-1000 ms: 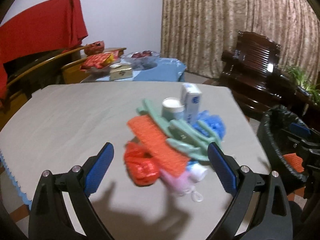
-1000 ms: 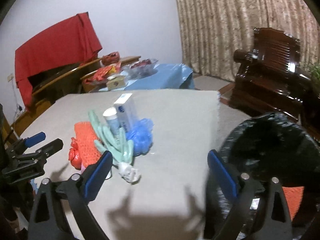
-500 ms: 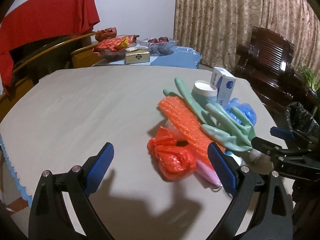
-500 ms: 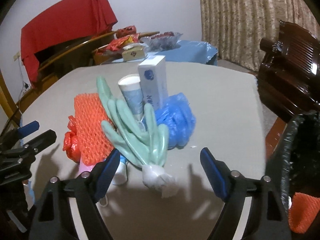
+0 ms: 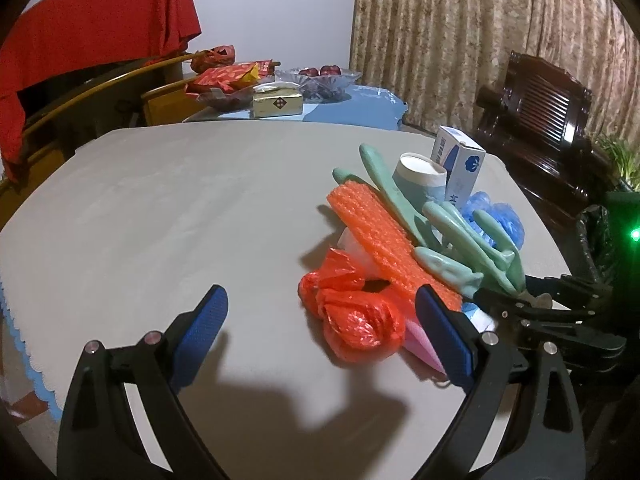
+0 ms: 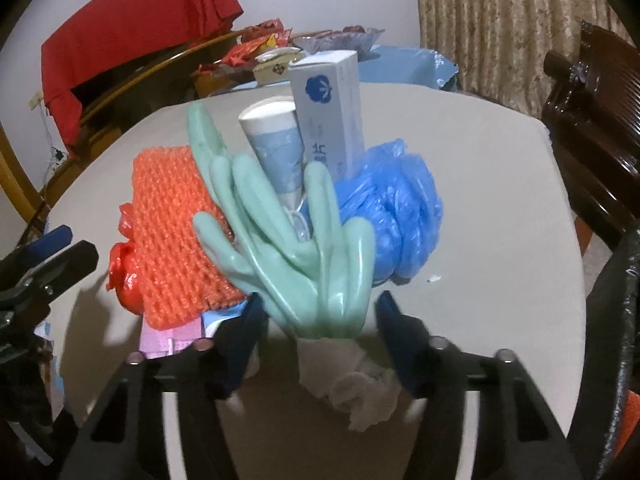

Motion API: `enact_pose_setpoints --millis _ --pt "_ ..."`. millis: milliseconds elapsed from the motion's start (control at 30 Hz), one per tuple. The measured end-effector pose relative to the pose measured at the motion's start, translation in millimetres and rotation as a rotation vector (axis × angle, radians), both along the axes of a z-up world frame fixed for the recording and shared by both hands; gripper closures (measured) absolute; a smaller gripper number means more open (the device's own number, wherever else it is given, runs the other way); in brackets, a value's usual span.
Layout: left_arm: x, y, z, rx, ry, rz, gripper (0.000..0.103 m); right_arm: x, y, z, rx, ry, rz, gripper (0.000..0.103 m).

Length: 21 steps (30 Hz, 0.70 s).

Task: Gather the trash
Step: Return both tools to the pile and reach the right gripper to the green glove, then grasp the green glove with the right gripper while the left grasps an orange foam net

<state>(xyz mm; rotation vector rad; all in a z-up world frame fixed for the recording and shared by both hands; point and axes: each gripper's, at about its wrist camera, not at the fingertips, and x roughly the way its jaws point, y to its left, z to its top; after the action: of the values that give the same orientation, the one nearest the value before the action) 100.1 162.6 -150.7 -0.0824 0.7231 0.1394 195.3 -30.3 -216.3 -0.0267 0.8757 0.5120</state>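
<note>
Right gripper fingers now straddle gloves.

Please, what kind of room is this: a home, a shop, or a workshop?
Most likely a home living or dining room: long patterned curtains, a dark carved wooden chair, and a side table with a fruit bowl and snack packets.

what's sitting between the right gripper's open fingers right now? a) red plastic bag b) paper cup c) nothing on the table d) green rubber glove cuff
d: in the right wrist view the right gripper is open around the cuff of the green rubber glove.
</note>
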Motion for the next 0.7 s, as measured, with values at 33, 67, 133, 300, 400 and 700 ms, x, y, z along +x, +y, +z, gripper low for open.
enact_pose_setpoints --millis 33,67,133,300,400,700 --pt "0.3 -0.4 -0.6 0.0 0.001 -0.001 0.011 -0.2 -3.0 1.7 0.01 0.001 0.001 0.067" --pt "0.2 -0.8 -0.9 0.0 0.002 -0.002 0.011 1.4 -3.5 3.2 0.018 0.002 0.004 0.072" --pt "-0.1 -1.9 -1.1 0.001 0.004 -0.003 0.011 1.3 -6.9 7.2 0.034 0.005 0.013 0.08" --pt "-2.0 -5.1 1.9 0.005 0.0 -0.006 0.011 -8.4 -14.0 21.7 0.076 -0.011 0.021 0.081" --pt "-3.0 -7.0 3.2 0.002 -0.005 -0.01 0.011 -16.1 -18.3 34.1 0.096 -0.038 0.031 0.081" --pt "8.3 -22.8 4.4 -0.017 -0.012 -0.043 0.012 -20.7 -43.7 59.2 0.129 -0.092 -0.037 0.081"
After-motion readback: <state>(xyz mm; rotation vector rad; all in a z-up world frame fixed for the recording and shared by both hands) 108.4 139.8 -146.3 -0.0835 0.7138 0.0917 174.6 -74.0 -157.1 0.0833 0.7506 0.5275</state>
